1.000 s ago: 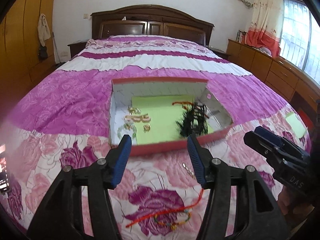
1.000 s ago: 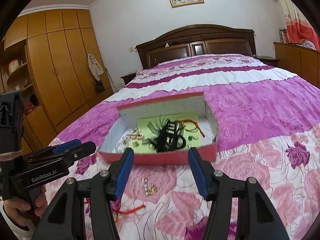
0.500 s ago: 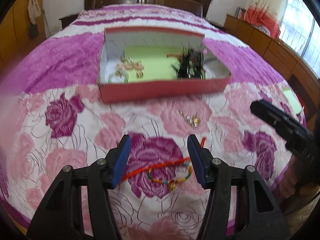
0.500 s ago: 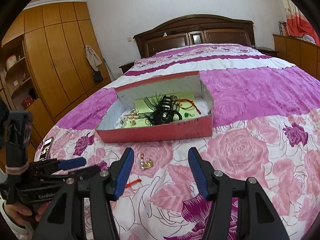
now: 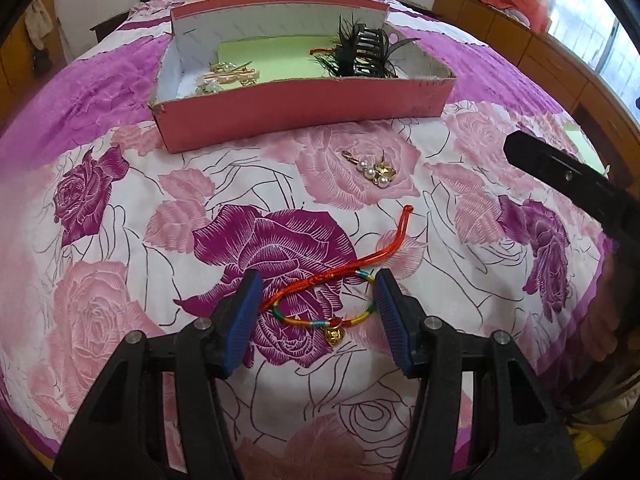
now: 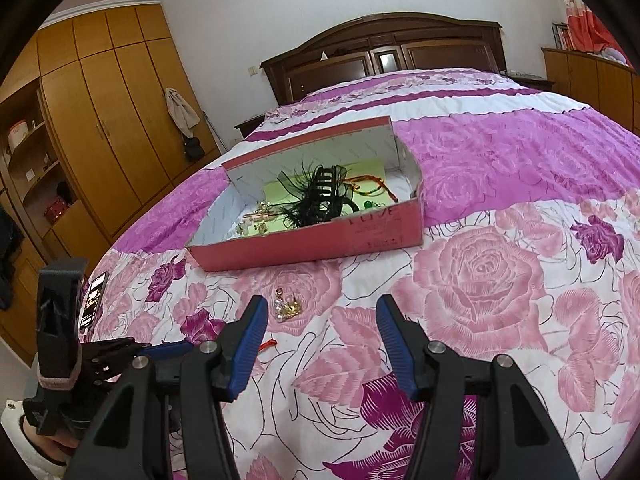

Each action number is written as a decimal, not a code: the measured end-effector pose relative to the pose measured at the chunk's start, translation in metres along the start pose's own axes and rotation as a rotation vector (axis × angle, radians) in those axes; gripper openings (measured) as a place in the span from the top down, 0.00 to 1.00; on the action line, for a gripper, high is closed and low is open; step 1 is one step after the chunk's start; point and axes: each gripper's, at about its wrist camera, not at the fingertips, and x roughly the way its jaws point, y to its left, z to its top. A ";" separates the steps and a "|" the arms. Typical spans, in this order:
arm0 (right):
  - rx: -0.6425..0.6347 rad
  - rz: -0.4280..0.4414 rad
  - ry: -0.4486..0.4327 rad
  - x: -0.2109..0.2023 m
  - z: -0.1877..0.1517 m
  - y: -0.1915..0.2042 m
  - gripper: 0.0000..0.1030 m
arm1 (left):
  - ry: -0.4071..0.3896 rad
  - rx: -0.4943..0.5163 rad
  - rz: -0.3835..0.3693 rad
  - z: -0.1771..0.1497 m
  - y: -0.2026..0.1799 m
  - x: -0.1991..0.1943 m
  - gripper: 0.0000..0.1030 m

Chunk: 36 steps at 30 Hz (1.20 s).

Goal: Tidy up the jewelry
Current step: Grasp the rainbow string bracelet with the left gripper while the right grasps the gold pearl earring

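A rainbow cord bracelet (image 5: 362,314) with a gold charm and a red cord tail lies on the flowered bedspread. My left gripper (image 5: 316,292) stands open over it, one blue pad on each side, not pressing. Farther off lie pearl-and-gold earrings (image 5: 376,168) (image 6: 287,307). My right gripper (image 6: 322,318) is open above the bedspread, the earrings just beyond its left fingertip. The pink box (image 5: 304,110) (image 6: 312,246) behind holds a black feathered hair claw (image 5: 362,54) (image 6: 320,196), gold clips (image 5: 228,74) and a red cord.
A phone (image 6: 94,300) lies near the bed's left edge. The other tool's black body (image 5: 576,184) reaches in from the right in the left wrist view. Wooden wardrobes (image 6: 100,120) stand left, low cabinets (image 5: 540,52) right, the headboard (image 6: 384,52) behind.
My left gripper has dropped and tipped downward, from facing the box to straddling the rainbow bracelet. My right gripper has sunk a little toward the bedspread near the earrings.
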 end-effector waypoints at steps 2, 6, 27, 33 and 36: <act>0.006 0.000 0.006 0.002 -0.001 -0.001 0.42 | 0.002 0.009 0.000 -0.001 -0.001 0.002 0.51; 0.012 -0.001 0.016 0.004 -0.002 -0.003 0.42 | -0.004 0.030 0.006 -0.004 -0.003 0.007 0.53; -0.006 -0.014 0.059 0.017 -0.003 0.003 0.42 | -0.063 -0.024 0.000 0.011 0.017 -0.005 1.00; -0.047 -0.011 0.086 0.031 -0.001 0.017 0.42 | -0.095 -0.104 0.028 0.019 0.038 -0.008 1.00; -0.067 -0.008 0.109 0.041 0.000 0.026 0.42 | -0.105 -0.138 0.041 0.022 0.047 -0.009 1.00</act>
